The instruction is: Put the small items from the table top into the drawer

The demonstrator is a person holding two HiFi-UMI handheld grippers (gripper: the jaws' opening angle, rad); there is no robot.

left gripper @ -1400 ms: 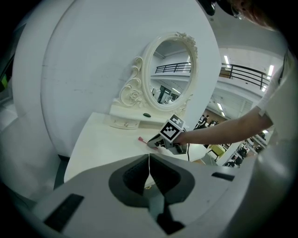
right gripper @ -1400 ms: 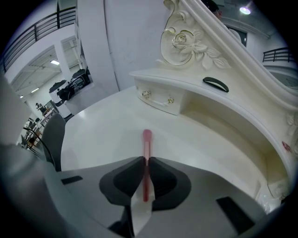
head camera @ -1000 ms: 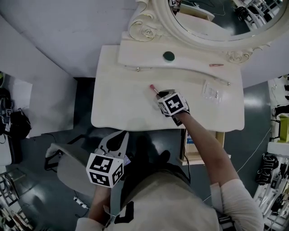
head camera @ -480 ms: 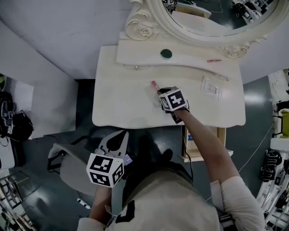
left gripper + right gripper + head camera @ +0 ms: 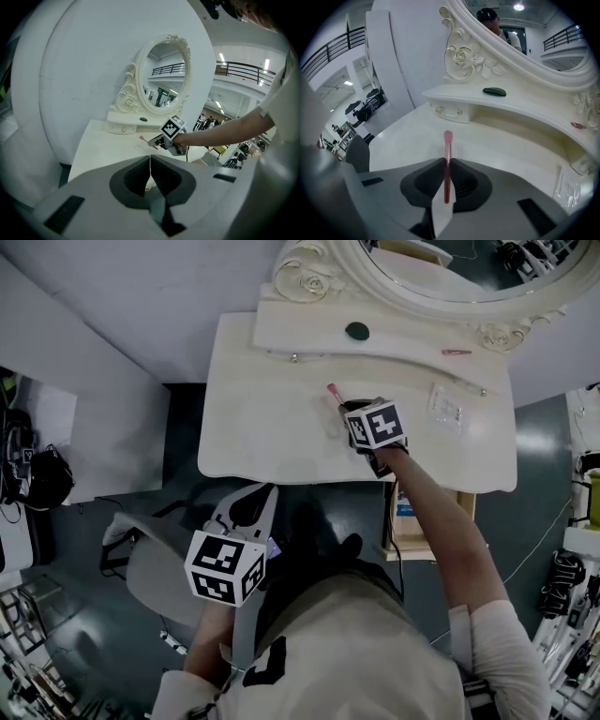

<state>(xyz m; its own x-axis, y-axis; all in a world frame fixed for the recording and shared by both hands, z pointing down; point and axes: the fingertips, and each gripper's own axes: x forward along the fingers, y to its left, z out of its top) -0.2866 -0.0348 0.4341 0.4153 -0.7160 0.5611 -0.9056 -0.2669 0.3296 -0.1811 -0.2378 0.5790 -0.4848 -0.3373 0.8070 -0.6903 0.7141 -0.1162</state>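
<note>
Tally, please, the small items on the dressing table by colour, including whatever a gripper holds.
Pink: 2, the held stick and the clip
Dark green: 1, the oval piece
Clear: 1, the packet
Total: 4

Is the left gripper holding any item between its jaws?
No, the left gripper is shut, its jaws touching with nothing between them.

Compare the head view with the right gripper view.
Head view only: the left tool held in front of the table, and the person's arm. Right gripper view only: the jaws of the right tool closed on the pink stick. Both: that stick, the dark green oval, the pink clip and the clear packet.
</note>
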